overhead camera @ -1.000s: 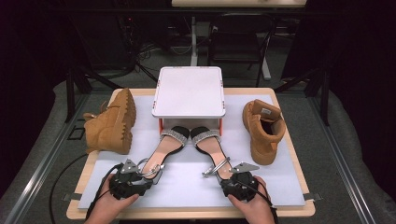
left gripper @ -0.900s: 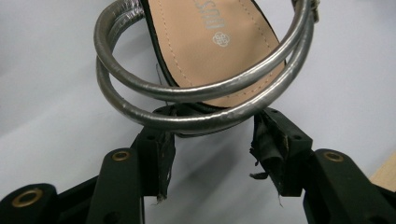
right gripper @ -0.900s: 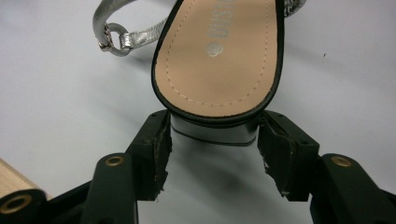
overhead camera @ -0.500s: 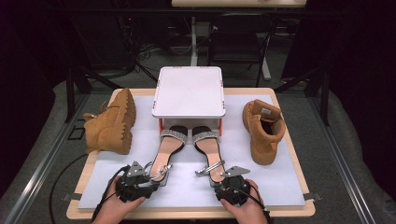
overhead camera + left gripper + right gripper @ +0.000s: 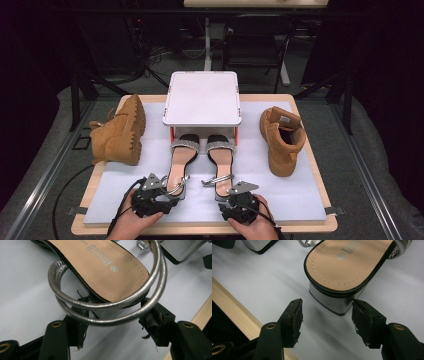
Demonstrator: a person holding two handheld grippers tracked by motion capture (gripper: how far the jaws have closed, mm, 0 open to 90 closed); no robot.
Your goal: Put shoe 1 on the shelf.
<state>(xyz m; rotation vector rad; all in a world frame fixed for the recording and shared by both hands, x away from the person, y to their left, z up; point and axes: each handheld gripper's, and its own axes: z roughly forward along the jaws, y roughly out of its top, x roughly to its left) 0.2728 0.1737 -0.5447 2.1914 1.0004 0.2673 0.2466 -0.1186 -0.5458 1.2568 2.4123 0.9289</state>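
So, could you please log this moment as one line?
left tongs: open, opening, around left sandal heel | right tongs: open, opening, clear of right sandal heel | toes under white stand

Pair of tan-insole sandals (image 5: 179, 167) (image 5: 220, 160) w/ black edge, silver metallic ankle straps (image 5: 105, 302) & sparkly silver toe bands (image 5: 185, 146). Two tan suede boots (image 5: 120, 131) (image 5: 281, 139). White shelf top (image 5: 202, 97), red legs. White mat (image 5: 295, 195) on light wood table (image 5: 320, 227). Black grippers (image 5: 159, 194) (image 5: 235, 197).

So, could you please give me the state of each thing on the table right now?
Left sandal: flat, toe under the stand, released.
Right sandal: flat, toe under the stand, released.
Left boot: on its side.
Right boot: upright.
Stand: top bare.
Left gripper: open, just opening, heel between its pads.
Right gripper: open, just opening, short of the heel.
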